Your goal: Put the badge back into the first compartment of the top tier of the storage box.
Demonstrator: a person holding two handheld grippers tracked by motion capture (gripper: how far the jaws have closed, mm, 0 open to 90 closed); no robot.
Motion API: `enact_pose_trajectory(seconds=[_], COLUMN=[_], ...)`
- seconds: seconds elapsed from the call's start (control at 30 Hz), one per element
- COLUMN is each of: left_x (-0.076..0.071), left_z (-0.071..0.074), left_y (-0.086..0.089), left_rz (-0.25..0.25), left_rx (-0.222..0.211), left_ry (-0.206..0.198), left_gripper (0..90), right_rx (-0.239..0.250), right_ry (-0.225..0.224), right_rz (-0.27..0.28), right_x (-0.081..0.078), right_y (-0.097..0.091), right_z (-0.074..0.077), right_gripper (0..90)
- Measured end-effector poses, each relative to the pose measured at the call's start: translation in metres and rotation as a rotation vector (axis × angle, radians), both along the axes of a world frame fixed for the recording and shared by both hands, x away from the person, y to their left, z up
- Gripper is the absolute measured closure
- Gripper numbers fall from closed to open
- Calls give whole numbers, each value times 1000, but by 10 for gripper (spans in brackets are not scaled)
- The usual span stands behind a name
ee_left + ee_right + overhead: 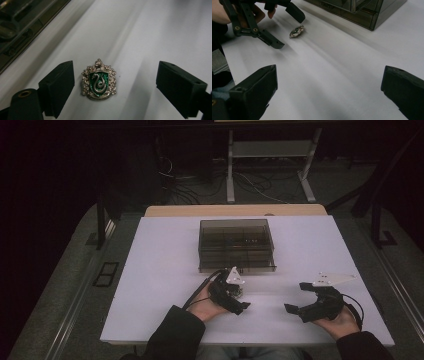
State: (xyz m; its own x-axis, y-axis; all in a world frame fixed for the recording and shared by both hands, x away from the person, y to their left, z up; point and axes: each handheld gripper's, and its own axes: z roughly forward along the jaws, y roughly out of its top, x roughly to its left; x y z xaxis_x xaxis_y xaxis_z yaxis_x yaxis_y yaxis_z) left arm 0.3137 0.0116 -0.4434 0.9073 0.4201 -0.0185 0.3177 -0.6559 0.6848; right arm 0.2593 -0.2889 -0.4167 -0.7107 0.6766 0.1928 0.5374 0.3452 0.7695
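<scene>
left gripper [115, 87] nearest the lens: two black padded jaws straddling a small silver crest-shaped pin badge with a green enamel shield and a snake on it [99, 80]. badge lies flat on the white table sheet [160, 32], closer to the left-hand pad than the other one. gap visible on both sides, no pad contact, nothing gripped. jaws part-open, not at full spread.

right gripper view: badge [296, 31] sits between the left gripper's two jaw tips, on the sheet, not lifted.

smoked-grey translucent plastic drawer box [236, 245] stands mid-table, just beyond the left gripper [239, 298]; badge lies near its front edge, apart from it.

right gripper [298, 297] is off to the right, well apart from badge and box, jaws wide open, empty.
</scene>
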Motion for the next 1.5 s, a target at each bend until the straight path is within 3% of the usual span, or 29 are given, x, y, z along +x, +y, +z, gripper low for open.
enact_pose_trajectory(seconds=[0.13,0.37,0.83,1.1,1.5], left_x=[3,5,8,11,13], left_z=[-1,-4,-5,-4,-3], left_y=[1,0,2,4,6], left_rz=[0,10,16,27,21], left_rx=[23,24,10,2,4], left_ry=[-25,-35,-25,-19,-1], left_gripper=[227,310,431,547,566], right_rx=[-6,-12,-16,-16,-20], right_ry=[-4,3,3,1,4], right_rz=[8,15,18,21,22], right_x=[0,0,0,0,0], right_y=[0,1,2,2,2], right_z=[0,0,-1,-1,-2], right_gripper=[4,4,4,4,4])
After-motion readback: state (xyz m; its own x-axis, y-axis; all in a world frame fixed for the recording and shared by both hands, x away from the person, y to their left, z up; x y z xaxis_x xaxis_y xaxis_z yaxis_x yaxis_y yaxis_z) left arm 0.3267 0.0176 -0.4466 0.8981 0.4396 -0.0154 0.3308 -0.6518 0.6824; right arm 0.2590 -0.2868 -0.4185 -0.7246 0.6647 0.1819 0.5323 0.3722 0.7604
